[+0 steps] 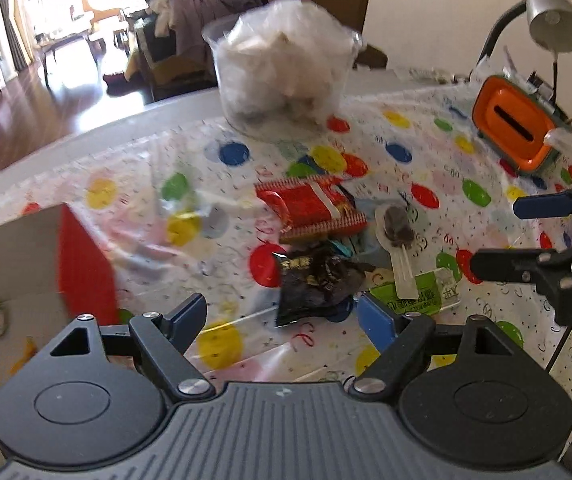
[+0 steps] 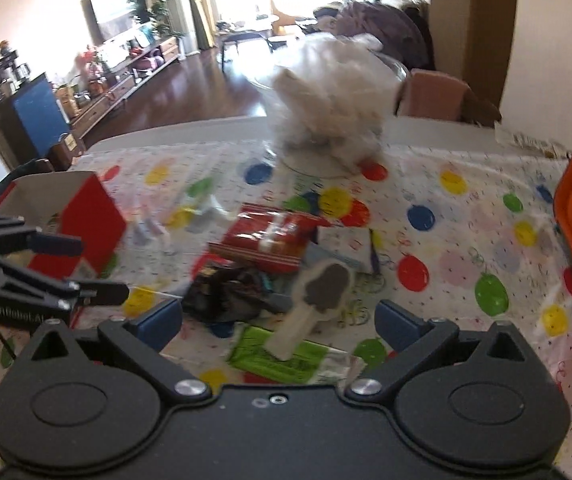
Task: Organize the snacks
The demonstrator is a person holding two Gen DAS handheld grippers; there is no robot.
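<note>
Black left gripper (image 1: pixel 281 314) and right gripper (image 2: pixel 279 320) both tilt downward over the snack pile (image 1: pixel 318 248) mid-counter, jaws spread wide, gripping nothing; a red box (image 2: pixel 85 220) stands near the counter's left edge.

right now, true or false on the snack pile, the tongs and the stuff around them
1. Both sets of tongs, left and right, are open and hold nothing. True.
2. The red snack packet is inside the cardboard box. False: it lies on the spotted tablecloth, apart from the box.
3. The black snack packet lies nearer the left tongs than the red one. True.
4. The clear tub is empty. False: it is full of white wrapped items.
5. The orange container sits at the left edge. False: far right.
</note>
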